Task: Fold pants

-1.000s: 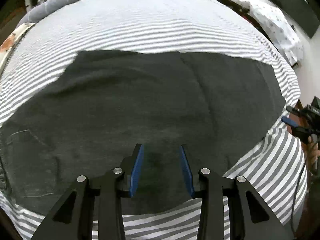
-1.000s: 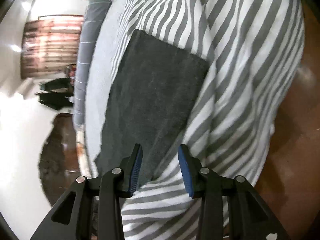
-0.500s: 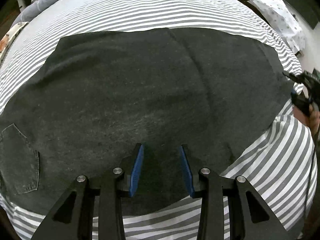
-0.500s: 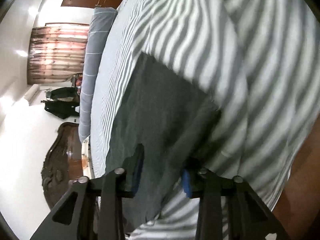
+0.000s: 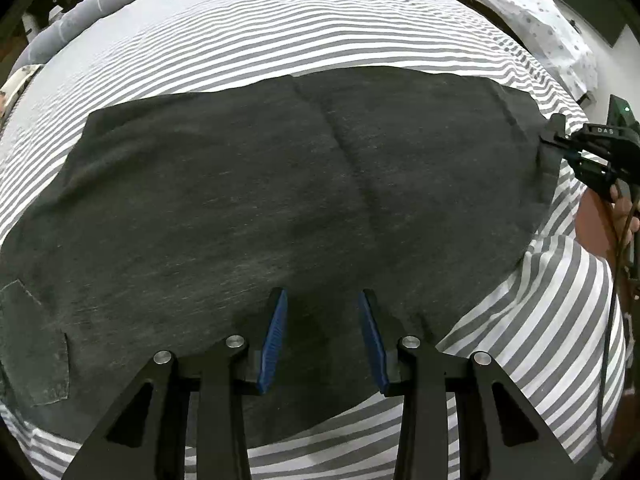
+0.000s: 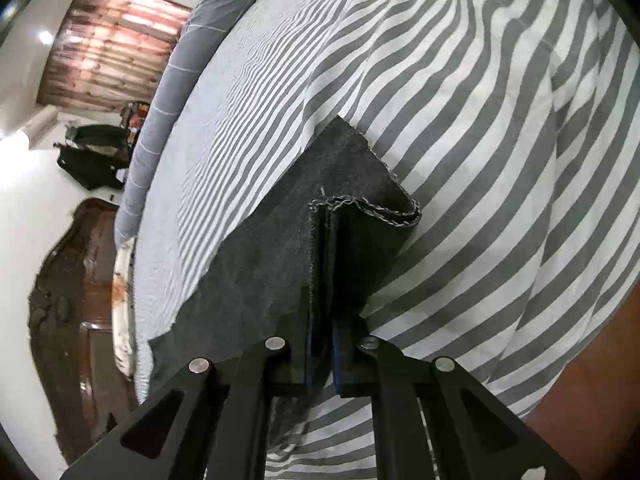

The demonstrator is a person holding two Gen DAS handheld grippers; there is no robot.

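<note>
Most of the left wrist frame is striped bedsheet (image 5: 280,40) with dark grey pants (image 5: 280,184) spread flat across its centre. My left gripper (image 5: 322,336) hovers spread apart at bottom centre; my right gripper (image 6: 322,356) pinches the hem (image 6: 360,204).

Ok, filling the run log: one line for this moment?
step: grasp hem | right gripper: shut on pants hem | left gripper: open above pants | bedsheet: striped
</note>
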